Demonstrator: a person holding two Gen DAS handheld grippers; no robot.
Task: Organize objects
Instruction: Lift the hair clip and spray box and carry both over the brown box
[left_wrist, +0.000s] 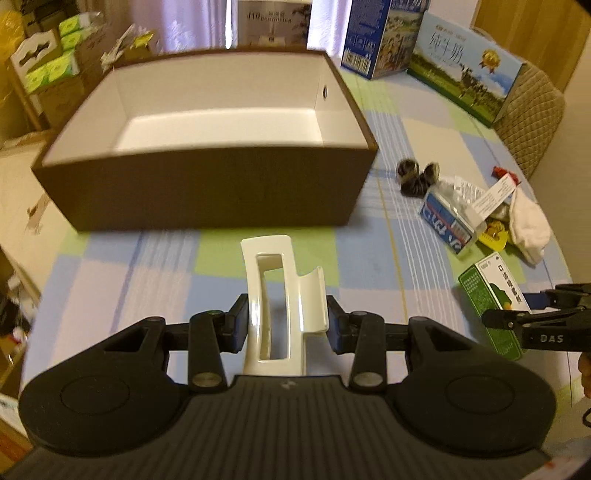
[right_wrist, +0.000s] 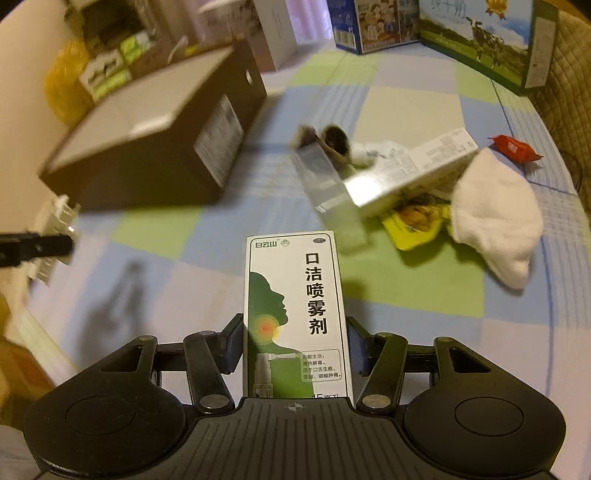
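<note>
My left gripper (left_wrist: 287, 325) is shut on a cream plastic hair claw clip (left_wrist: 275, 291), held above the checked tablecloth just in front of an open brown box with a white inside (left_wrist: 207, 181). My right gripper (right_wrist: 295, 347) is shut on a green and white spray medicine box (right_wrist: 295, 314), held above the cloth; the same box shows at the right edge of the left wrist view (left_wrist: 495, 306). The brown box (right_wrist: 147, 147) lies to the far left of the right gripper. The left gripper's tip and clip show at the left edge of the right wrist view (right_wrist: 40, 243).
A pile lies right of the brown box: dark socks (left_wrist: 417, 177), a blue and white packet (left_wrist: 447, 221), a long white carton (right_wrist: 410, 170), a yellow packet (right_wrist: 413, 221), a white sock (right_wrist: 495, 218), a red wrapper (right_wrist: 515, 147). Milk cartons (left_wrist: 465, 70) stand at the back.
</note>
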